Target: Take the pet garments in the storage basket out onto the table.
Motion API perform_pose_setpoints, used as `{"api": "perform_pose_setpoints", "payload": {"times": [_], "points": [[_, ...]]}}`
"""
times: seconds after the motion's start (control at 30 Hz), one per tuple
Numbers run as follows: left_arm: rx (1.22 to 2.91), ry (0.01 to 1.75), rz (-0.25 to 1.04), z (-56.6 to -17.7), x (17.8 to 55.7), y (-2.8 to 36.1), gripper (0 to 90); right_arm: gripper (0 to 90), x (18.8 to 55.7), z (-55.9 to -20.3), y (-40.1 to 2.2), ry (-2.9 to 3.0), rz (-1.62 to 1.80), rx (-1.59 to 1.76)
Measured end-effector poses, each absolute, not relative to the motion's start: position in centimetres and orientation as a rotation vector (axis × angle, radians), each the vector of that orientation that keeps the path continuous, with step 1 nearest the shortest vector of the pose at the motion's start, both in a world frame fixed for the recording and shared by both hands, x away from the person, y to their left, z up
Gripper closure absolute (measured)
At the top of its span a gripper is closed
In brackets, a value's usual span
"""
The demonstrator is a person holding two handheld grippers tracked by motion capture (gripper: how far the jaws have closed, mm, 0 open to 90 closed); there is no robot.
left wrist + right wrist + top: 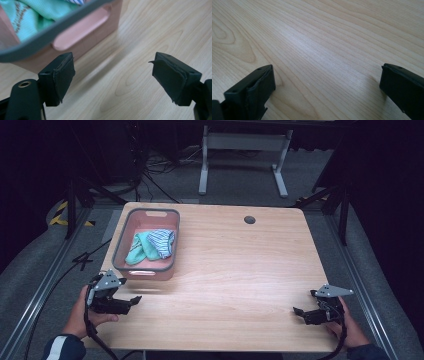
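A pink basket (172, 245) with a grey rim stands at the table's far left. Inside it lie a teal cloth (136, 251) and a blue-striped cloth (163, 242). My left gripper (131, 301) hovers just in front of the basket, jaws apart with nothing between them. In the left gripper view, the basket's handle wall (82, 37) and the teal cloth (32, 15) sit close ahead of the left gripper (112, 75). My right gripper (298, 312) stays near the front right corner, open over bare wood, and in the right gripper view the right gripper (327, 85) holds nothing.
The wooden table (240, 270) has a dark round cable hole (249, 219) near its far edge. Beyond it stand a white metal frame (245, 150) and cables on the grey floor. Metal rails run along both sides.
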State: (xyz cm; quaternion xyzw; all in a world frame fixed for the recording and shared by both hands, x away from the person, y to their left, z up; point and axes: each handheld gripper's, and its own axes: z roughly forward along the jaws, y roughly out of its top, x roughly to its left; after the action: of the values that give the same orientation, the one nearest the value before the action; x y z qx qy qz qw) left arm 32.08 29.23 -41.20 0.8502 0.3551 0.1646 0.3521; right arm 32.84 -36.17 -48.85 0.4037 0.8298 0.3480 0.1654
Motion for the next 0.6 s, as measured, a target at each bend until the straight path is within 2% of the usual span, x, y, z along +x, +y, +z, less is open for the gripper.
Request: {"api": "perform_pose_setpoints", "payload": {"times": [0.33, 0.6], "points": [[2.190, 0.902, 0.454, -36.9, 34.5, 28.7, 15.8, 0.5, 32.8, -48.9, -36.2, 2.363, 0.992, 1.150], [2.281, 0.915, 0.436, -35.0, 38.8, 26.9, 15.8, 0.5, 32.8, -48.9, -36.2, 2.364, 0.991, 1.148]]}}
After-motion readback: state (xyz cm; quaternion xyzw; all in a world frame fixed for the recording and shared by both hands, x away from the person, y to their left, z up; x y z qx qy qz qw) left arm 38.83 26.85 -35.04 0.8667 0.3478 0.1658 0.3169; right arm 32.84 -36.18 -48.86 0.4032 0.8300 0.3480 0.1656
